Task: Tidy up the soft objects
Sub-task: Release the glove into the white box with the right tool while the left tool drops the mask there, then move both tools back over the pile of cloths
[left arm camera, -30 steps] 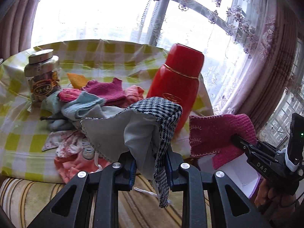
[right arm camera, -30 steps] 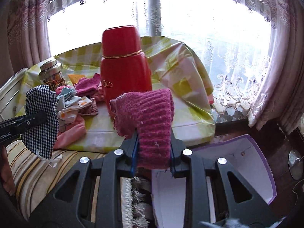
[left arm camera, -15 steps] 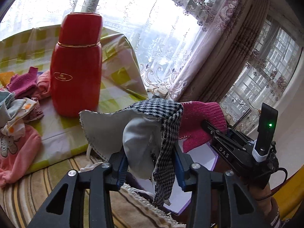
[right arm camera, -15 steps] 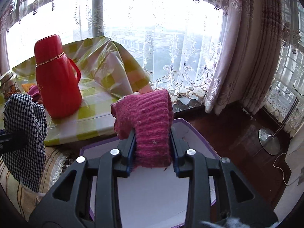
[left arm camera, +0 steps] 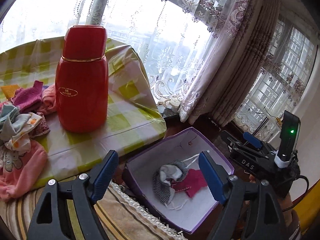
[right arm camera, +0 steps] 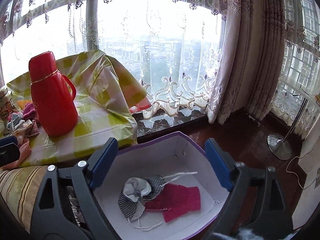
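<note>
A purple box (left arm camera: 180, 138) with a white inside stands on the floor; it also shows in the right wrist view (right arm camera: 160, 138). In it lie a black-and-white houndstooth cloth (left arm camera: 162, 186) (right arm camera: 128, 202) and a magenta knitted cloth (left arm camera: 195, 181) (right arm camera: 180, 198). My left gripper (left arm camera: 158, 172) is open and empty above the box. My right gripper (right arm camera: 160, 160) is open and empty above the box; it also shows in the left wrist view (left arm camera: 240, 144). A pile of soft cloths (left arm camera: 22, 120) (right arm camera: 22, 124) lies on the checked table.
A red thermos (left arm camera: 82, 84) (right arm camera: 52, 98) stands on the yellow-checked tablecloth (left arm camera: 124, 120). A jar (right arm camera: 5, 106) stands at the far left. A striped cushion (left arm camera: 120, 216) lies below the table. A lamp base (right arm camera: 279, 146) and curtains (right arm camera: 240, 60) are on the right.
Both grippers opened and let go of their cloths. The houndstooth cloth and the magenta cloth now lie in the box. Both grippers moved further over the box.
</note>
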### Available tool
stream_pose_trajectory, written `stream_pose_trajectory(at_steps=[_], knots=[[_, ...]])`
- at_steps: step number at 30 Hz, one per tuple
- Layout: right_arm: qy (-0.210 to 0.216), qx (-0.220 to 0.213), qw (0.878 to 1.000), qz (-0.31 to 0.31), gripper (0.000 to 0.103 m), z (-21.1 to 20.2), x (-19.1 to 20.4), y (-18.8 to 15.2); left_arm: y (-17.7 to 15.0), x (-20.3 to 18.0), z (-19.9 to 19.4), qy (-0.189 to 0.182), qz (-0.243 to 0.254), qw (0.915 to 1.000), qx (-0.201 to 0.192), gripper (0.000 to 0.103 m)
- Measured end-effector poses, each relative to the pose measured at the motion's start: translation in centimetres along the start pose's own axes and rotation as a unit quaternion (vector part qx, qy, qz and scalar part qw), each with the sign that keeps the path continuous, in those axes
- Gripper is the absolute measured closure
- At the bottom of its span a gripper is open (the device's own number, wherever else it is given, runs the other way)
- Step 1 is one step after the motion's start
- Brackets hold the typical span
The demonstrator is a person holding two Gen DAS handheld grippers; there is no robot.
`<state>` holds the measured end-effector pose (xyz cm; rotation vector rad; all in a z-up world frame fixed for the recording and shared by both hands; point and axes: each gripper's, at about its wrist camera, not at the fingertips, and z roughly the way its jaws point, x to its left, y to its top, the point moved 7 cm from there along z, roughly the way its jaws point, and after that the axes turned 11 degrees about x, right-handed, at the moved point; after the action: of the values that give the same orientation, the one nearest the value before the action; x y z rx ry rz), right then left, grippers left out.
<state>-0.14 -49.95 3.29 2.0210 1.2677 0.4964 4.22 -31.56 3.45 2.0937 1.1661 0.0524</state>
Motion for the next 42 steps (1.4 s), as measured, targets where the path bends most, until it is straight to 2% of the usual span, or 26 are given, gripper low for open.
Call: stream_pose_trajectory(at_steps=[2, 4, 6, 9, 12, 17, 24, 28, 32, 34, 42], knots=[[0.005, -0.007, 1.0, -0.005, 0.009, -0.3, 0.8, 0.2, -0.1, 0.8, -0.3, 0.019, 0.019, 0.9996, -0.009, 0.019], [0.008, -0.023, 1.0, -0.011, 0.009, -0.5, 1.8, 0.4, -0.1, 2.1, -0.6, 0.032, 0.015, 0.9994, -0.007, 0.02], [0.02, -0.027, 0.999, -0.021, 0.009, -0.6, 3.1, 0.3, -0.1, 4.2, -1.2, 0.039, -0.014, 0.9991, -0.003, 0.02], [0.054, -0.01, 0.997, -0.047, 0.008, -0.5, 5.6, 0.0, 0.0, 7.7, -2.5, 0.055, -0.048, 0.9972, -0.012, 0.02], [0.071, 0.004, 0.995, -0.068, 0.008, -0.4, 8.2, -0.3, -0.1, 11.3, -4.3, 0.089, -0.078, 0.9925, -0.031, 0.02], [0.116, 0.02, 0.989, -0.089, 0.008, -0.6, 12.4, -0.6, -0.6, 17.2, -7.2, 0.124, -0.133, 0.9817, -0.058, 0.02], [0.155, 0.034, 0.977, -0.14, 0.008, -0.5, 18.7, -1.1, -1.8, 23.8, -9.2, 0.122, -0.211, 0.9672, -0.073, 0.025], [0.176, 0.049, 0.971, -0.157, 0.008, -0.2, 21.6, -1.0, -1.7, 26.5, -10.0, 0.123, -0.232, 0.9616, -0.08, 0.028], [0.196, 0.054, 0.963, -0.176, 0.009, -0.1, 24.3, -1.1, -0.9, 28.6, -10.6, 0.129, -0.241, 0.9581, -0.086, 0.028], [0.205, 0.057, 0.959, -0.185, 0.008, 0.0, 25.7, -1.0, -0.3, 29.8, -10.6, 0.129, -0.246, 0.9567, -0.086, 0.032], [0.223, 0.073, 0.949, -0.21, 0.008, 0.7, 29.5, -1.2, 2.6, 35.9, -8.5, 0.125, -0.293, 0.9457, -0.064, 0.04]])
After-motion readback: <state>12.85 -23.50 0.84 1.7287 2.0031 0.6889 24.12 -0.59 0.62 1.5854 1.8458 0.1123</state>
